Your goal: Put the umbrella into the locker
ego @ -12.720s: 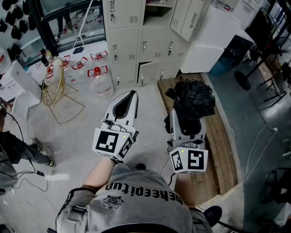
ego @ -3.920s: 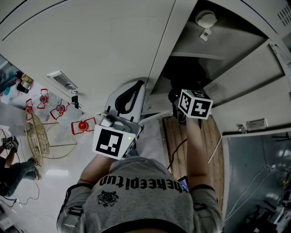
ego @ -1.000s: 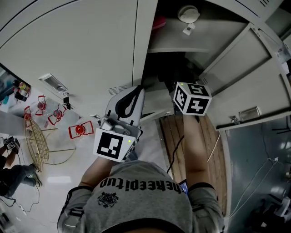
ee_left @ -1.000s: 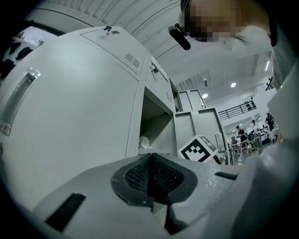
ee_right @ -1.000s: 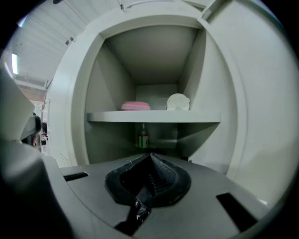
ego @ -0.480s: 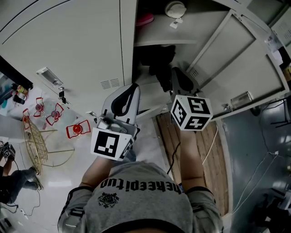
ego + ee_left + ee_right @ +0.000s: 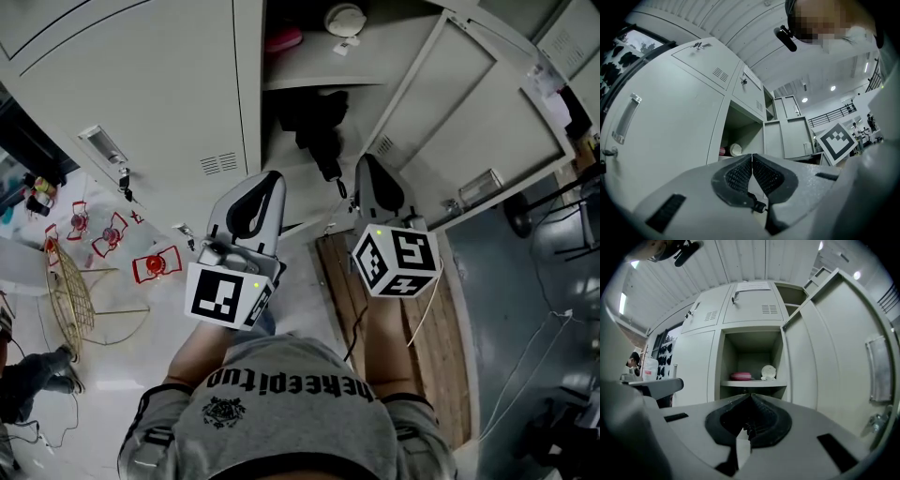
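The black folded umbrella [image 7: 314, 117] lies in the open locker [image 7: 248, 112], under its shelf [image 7: 309, 82], with its handle [image 7: 330, 172] poking toward the front. My right gripper [image 7: 364, 159] is shut and empty, just outside the opening, right of the handle and apart from it. In the right gripper view the right gripper [image 7: 750, 394] points at the open compartment [image 7: 751, 357]; its own body hides the umbrella. My left gripper [image 7: 273, 174] is shut with nothing in it, in front of the closed door left of the opening. The left gripper [image 7: 752, 154] shows its pads [image 7: 740, 176] pressed together.
The locker door [image 7: 469, 112] stands swung open to the right. A pink thing [image 7: 284, 39] and a white round thing [image 7: 345, 19] sit on the shelf. Water jugs [image 7: 155, 264] and a gold wire basket [image 7: 70, 295] stand at left. A wooden pallet [image 7: 342, 281] lies below.
My right gripper has drawn back out of the locker toward me, shut and empty, while the umbrella stays inside. The left gripper has shifted slightly along with it.
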Demonstrator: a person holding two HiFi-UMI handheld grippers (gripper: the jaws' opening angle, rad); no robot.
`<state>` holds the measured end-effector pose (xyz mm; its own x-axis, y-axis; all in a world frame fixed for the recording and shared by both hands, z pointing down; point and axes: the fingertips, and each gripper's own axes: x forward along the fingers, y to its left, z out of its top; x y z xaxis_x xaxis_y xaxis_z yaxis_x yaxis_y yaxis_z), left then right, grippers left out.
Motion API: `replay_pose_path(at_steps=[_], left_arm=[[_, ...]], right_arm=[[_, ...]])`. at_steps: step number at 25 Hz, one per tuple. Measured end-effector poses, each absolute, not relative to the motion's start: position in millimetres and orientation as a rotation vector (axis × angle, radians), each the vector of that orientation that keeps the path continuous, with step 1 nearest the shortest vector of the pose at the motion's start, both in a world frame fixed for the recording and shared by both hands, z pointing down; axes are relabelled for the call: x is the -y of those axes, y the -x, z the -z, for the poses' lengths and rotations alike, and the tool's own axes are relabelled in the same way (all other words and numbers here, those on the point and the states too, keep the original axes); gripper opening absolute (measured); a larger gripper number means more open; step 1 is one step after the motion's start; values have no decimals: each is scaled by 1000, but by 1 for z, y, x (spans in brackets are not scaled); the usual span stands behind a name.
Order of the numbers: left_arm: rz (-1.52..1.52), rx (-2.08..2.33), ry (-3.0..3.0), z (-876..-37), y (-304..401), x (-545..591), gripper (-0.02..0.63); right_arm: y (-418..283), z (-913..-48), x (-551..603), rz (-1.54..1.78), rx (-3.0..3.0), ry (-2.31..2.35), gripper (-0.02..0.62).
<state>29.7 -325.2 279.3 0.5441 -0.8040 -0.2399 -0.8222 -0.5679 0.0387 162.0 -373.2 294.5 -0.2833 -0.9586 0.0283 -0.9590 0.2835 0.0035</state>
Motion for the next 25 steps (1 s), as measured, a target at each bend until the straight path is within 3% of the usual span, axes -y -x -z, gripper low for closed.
replay_pose_path(at_steps=[25], left_arm=[[-390,-1374,2656,-257,-61,254,9]], right_arm=[[-209,-265,260,102,2508,-2037,3]])
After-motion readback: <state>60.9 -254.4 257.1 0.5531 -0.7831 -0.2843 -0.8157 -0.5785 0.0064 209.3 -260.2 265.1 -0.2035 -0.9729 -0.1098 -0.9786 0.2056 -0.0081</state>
